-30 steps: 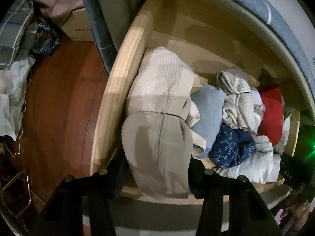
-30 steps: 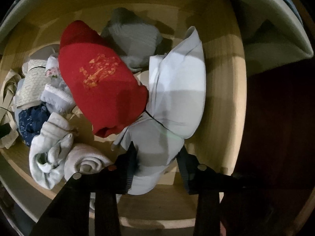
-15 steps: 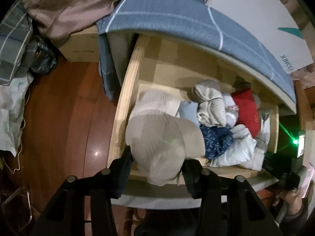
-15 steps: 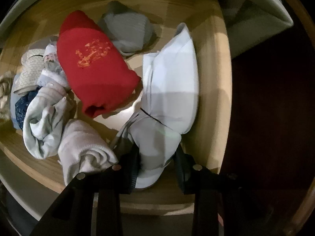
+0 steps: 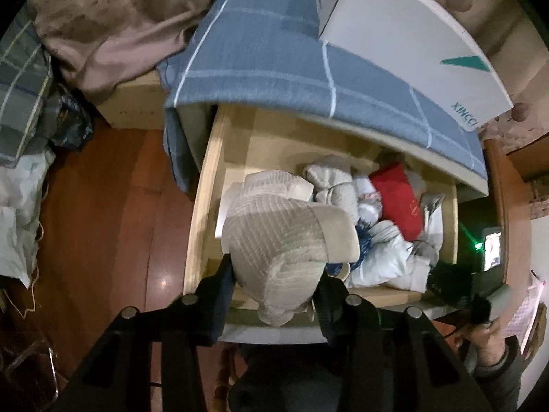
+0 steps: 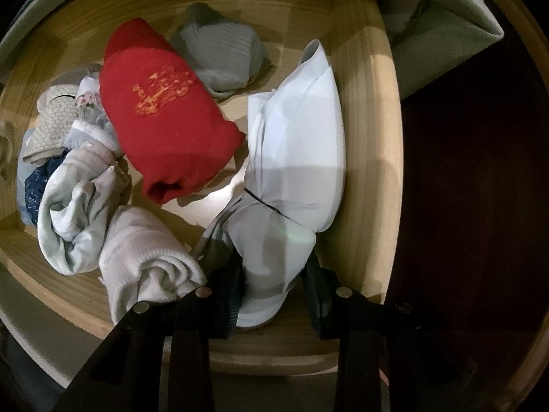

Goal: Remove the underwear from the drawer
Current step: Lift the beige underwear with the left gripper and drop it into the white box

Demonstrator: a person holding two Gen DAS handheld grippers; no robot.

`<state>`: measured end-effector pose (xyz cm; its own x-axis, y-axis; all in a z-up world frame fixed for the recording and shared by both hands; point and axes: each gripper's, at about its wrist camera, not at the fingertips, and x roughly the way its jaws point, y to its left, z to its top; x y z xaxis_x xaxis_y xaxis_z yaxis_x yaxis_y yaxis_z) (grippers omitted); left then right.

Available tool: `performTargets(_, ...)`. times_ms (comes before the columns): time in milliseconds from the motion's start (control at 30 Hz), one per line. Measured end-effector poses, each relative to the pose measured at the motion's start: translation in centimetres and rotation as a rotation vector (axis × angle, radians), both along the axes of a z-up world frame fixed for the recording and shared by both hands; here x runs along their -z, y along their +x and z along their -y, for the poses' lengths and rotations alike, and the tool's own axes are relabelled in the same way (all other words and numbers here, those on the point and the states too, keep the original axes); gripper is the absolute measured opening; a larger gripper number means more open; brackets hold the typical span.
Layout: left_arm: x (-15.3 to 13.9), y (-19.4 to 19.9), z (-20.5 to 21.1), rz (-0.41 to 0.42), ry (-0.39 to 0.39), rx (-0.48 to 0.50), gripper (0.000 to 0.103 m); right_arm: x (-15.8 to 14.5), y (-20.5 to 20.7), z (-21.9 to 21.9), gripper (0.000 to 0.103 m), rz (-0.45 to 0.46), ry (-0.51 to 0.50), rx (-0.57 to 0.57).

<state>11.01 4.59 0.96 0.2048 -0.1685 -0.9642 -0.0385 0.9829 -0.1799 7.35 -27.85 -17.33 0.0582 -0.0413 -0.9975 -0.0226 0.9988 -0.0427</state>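
Note:
A beige ribbed underwear piece (image 5: 284, 240) hangs between the pads of my left gripper (image 5: 276, 286), lifted above the left end of the open wooden drawer (image 5: 202, 206). The jaws are closing and press its lower fold. In the right wrist view my right gripper (image 6: 272, 286) is shut on the bottom of a pale blue folded garment (image 6: 295, 158), which lies along the right wall of the drawer (image 6: 369, 158). The right gripper (image 5: 480, 295), held by a hand, shows at the drawer's right end in the left wrist view.
Rolled clothes fill the drawer: a red piece (image 6: 164, 116), a grey one (image 6: 223, 58), white rolls (image 6: 144, 257), a navy patterned piece (image 6: 36, 178). A blue checked cloth (image 5: 291, 51) and a white box (image 5: 405, 37) lie above the drawer. Dark wooden floor (image 5: 103, 206) is at the left.
The left gripper has risen well above the drawer with the beige piece, its jaws narrowing on it. The right gripper has tightened slightly on the pale blue garment and shifted a little.

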Motion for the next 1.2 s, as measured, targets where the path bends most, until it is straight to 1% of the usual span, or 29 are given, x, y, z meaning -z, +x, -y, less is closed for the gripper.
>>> performTargets(100,-2.3,0.5,0.3,0.046,0.011,0.012,0.043,0.6,0.0,-0.5,0.029,0.006,-0.009,-0.003)
performTargets(200,-5.1,1.3,0.6,0.101,0.011,0.025,0.043,0.6,-0.2,-0.6,0.029,0.008,-0.012,-0.003)
performTargets(333,-9.9,2.7,1.2,0.193,-0.001,0.051,0.042,0.5,-0.2,-0.7,0.029,0.008,-0.013,-0.003)
performTargets(567,-18.2,5.7,2.9,0.334,0.007,0.095,0.04,0.6,-0.3,-1.0,0.029,0.013,-0.014,-0.002)
performTargets(667,-22.7,7.6,4.3,0.403,0.0,0.118,0.04,0.6,-0.3,-1.0,0.029,0.014,-0.013,-0.002)
performTargets(733,-25.0,9.1,5.5,0.452,-0.006,0.143,0.04,0.6,-0.3,-1.0,0.03,0.013,-0.013,-0.001)
performTargets(800,-26.7,10.7,6.8,0.498,0.016,0.165,0.04,0.6,-0.3,-1.0,0.03,0.015,-0.013,-0.002)
performTargets(867,-27.3,12.7,8.1,0.529,0.032,0.179,0.04,0.6,-0.3,-1.0,0.03,0.018,-0.012,0.0)
performTargets(933,-26.8,15.0,9.1,0.527,0.033,0.199,0.04,0.6,-0.4,-1.0,0.03,0.021,-0.012,0.003)
performTargets(1067,-23.2,18.8,10.3,0.492,0.039,0.207,0.04,0.5,-0.4,-0.9,0.03,0.023,-0.011,0.004)
performTargets(1100,-22.0,20.0,10.7,0.484,0.059,0.209,0.04,0.6,-0.5,-0.9,0.03,0.024,-0.011,0.005)
performTargets(1200,-19.4,21.7,11.1,0.473,0.096,0.203,0.04,0.6,-0.4,-0.9,0.031,0.029,-0.013,0.01)
